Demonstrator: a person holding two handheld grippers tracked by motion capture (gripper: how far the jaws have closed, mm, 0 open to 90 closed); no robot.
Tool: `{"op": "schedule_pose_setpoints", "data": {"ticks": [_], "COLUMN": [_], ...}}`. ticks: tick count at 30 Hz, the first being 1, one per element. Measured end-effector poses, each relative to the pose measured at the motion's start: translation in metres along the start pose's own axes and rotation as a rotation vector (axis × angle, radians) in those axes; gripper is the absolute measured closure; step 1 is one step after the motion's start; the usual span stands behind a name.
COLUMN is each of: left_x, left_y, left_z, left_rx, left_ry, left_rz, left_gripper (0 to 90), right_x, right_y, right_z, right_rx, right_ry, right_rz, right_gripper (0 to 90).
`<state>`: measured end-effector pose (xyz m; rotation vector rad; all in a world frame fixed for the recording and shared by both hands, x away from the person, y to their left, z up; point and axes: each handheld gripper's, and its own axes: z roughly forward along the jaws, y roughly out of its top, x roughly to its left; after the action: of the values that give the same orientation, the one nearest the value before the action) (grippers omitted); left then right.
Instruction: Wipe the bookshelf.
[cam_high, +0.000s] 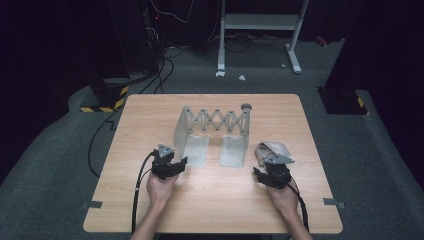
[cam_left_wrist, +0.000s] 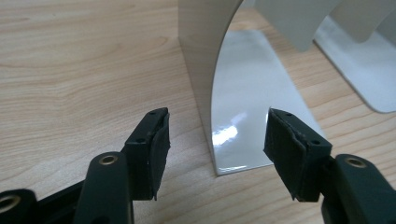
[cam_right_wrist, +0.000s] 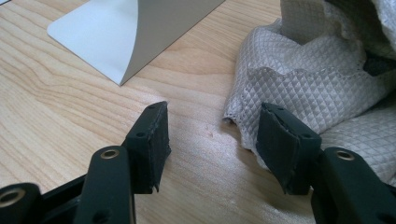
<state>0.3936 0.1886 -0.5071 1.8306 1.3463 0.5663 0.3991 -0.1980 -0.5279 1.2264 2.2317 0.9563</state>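
A grey expanding rack (cam_high: 215, 122) with a scissor lattice and two upright end plates stands mid-table. Its left plate (cam_left_wrist: 203, 56) curves down into a glossy flat foot (cam_left_wrist: 252, 93). My left gripper (cam_high: 176, 162) is open just in front of that foot, and in the left gripper view its jaws (cam_left_wrist: 217, 135) stand wide with the foot's near corner between them, untouched. A crumpled beige quilted cloth (cam_high: 272, 149) lies right of the rack. My right gripper (cam_high: 262, 174) is open at the cloth's near edge (cam_right_wrist: 308, 79); the jaws (cam_right_wrist: 212, 130) have bare wood between them.
The wooden table (cam_high: 150, 115) has bare room at its left, back and front. The rack's right plate (cam_right_wrist: 154, 28) stands left of the cloth. Beyond the table's far edge are a white desk frame (cam_high: 260, 22), floor cables (cam_high: 160, 70) and a black-yellow striped block (cam_high: 107, 97).
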Motion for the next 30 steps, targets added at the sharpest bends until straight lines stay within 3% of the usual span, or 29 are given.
{"op": "schedule_pose_setpoints", "data": {"ticks": [5,13,15,18,20,30], "left_x": [-0.009,-0.035,-0.042,-0.051,-0.056,-0.065], "left_y": [0.006,0.021,0.025,0.034,0.04,0.066], "left_z": [-0.012,-0.021,-0.02,-0.015,-0.011,0.008], "left_rx": [-0.005,-0.012,-0.008,0.0,0.004,0.04], "left_ry": [-0.003,-0.03,-0.033,-0.053,-0.043,-0.033], "left_rz": [0.013,0.063,0.085,0.082,0.092,0.088], "left_gripper": [41.0,41.0,41.0,40.7,40.7,42.1], "right_x": [0.0,0.0,0.0,0.0,0.0,0.0], "right_y": [0.0,0.0,0.0,0.0,0.0,0.0], "right_z": [0.0,0.0,0.0,0.0,0.0,0.0], "right_rx": [0.0,0.0,0.0,0.001,0.001,0.0], "right_ry": [0.002,0.004,0.004,0.005,0.004,0.005], "right_rz": [-0.001,-0.004,-0.004,0.0,0.0,-0.003], "right_gripper": [43.2,42.9,42.8,42.8,42.7,42.6]}}
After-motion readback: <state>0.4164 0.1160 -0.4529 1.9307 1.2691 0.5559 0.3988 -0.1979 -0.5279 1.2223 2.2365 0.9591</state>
